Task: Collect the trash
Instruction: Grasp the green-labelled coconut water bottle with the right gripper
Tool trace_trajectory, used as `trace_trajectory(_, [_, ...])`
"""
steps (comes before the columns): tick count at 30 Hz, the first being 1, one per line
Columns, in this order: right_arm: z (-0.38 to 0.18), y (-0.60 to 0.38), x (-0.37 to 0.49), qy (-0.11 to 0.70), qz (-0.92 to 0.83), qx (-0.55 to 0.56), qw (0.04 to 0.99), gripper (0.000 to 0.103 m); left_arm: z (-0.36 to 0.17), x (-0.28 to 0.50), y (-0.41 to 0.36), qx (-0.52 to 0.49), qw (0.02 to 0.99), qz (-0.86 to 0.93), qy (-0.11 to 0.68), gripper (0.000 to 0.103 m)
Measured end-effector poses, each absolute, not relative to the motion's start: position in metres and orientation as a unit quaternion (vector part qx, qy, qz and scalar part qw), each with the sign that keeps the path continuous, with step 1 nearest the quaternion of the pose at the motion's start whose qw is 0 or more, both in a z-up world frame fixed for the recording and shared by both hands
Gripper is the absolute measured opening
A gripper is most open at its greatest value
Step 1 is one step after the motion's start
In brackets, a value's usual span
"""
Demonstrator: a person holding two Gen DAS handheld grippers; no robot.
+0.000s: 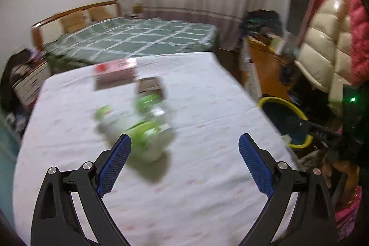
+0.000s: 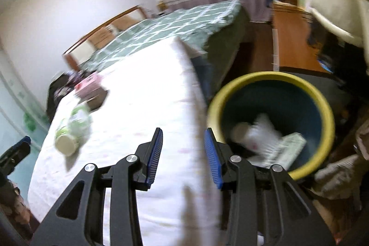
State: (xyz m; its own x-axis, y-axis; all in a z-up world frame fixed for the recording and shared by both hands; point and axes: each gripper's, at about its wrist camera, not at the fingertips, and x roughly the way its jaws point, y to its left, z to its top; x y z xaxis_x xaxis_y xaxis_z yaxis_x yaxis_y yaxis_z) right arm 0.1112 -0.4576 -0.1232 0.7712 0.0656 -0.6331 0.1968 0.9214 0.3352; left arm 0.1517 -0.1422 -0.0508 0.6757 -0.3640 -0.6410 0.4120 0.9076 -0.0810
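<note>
Green-and-white bottles and wrappers [image 1: 138, 128] lie blurred in a heap on the white-covered table [image 1: 207, 176]. My left gripper [image 1: 185, 137] hovers just in front of and to the right of them, its jaws wide open with nothing between. A pink box [image 1: 115, 73] and a small brown box [image 1: 151, 87] sit behind the heap. My right gripper [image 2: 183, 130] is over the table's right edge, jaws partly apart and empty. The yellow-rimmed bin [image 2: 327, 121] stands beside it and holds white trash [image 2: 265, 137]. The heap [image 2: 73, 128] also appears at left in the right wrist view.
A bed with a green checked cover [image 1: 138, 38] stands behind the table. An orange wooden cabinet [image 1: 267, 66] and hanging padded coats [image 1: 334, 38] crowd the right side. The bin [image 1: 297, 117] sits on the floor off the table's right edge.
</note>
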Motion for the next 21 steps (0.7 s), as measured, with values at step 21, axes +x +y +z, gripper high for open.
trace_trajectory(21, [-0.112, -0.266, 0.197, 0.376, 0.211, 0.067, 0.9, 0.043, -0.051, 0.154, -0.009, -0.031, 0.94, -0.098, 0.327, 0.093])
